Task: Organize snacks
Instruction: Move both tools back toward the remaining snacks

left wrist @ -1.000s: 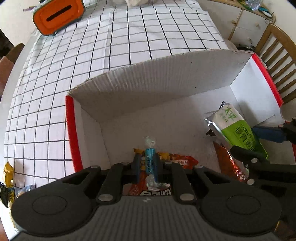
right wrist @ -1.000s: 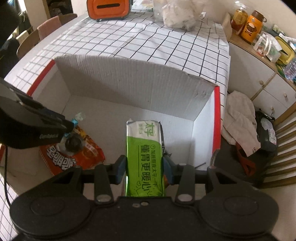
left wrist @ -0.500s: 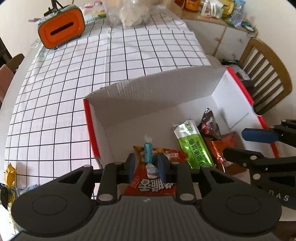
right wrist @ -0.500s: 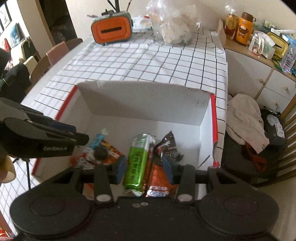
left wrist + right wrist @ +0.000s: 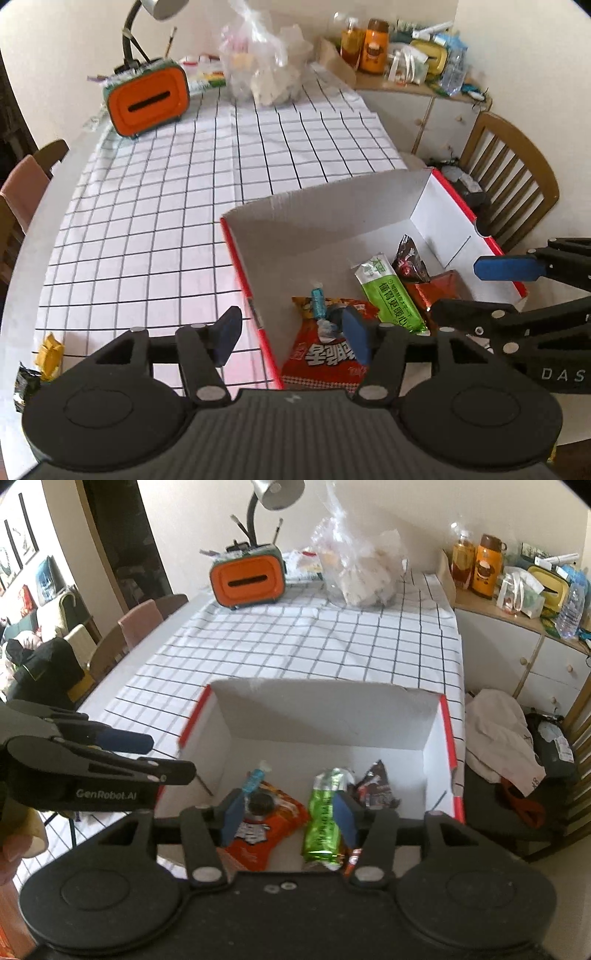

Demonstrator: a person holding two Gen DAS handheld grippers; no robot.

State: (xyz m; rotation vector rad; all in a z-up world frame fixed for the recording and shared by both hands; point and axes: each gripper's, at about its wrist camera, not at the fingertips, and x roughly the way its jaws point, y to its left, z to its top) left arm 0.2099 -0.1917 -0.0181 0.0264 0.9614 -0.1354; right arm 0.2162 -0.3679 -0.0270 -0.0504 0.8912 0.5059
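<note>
Two grippers are what I am steering above a table [image 5: 155, 206] under a white cloth with a black grid, and the biggest task thing on it is the open cardboard box [image 5: 325, 210] with red edges, filling my left view from about 1 to 4 o'clock and sitting dead centre in my right view [image 5: 325, 716]. On the box floor, largest first: a red-orange snack bag [image 5: 332, 354] with bold white lettering lies at the near left, at 6 o'clock from the left gripper's far tips; a green snack packet [image 5: 389, 295] lies just right of it, pointing toward 11 o'clock; a dark wrapper [image 5: 408, 258] and an orange-red packet [image 5: 439, 288] sit just beyond at 3 o'clock. A small blue-wrapped candy [image 5: 317, 301] rests on top of the red-orange bag. My left gripper [image 5: 291, 336] hangs above the box's left wall, one blue pad outside the box and one over the bag; its jaws are opening, with nothing pinched between them. My right gripper [image 5: 288, 814] hovers over the box's near side, the green packet under its right pad and the bag under its left; its jaws are opening too, and I see no pad pressing on anything. Outside the box, at 8 o'clock in the left view, a yellow wrapper [image 5: 50, 350] and a dark one lie on the cloth.
</note>
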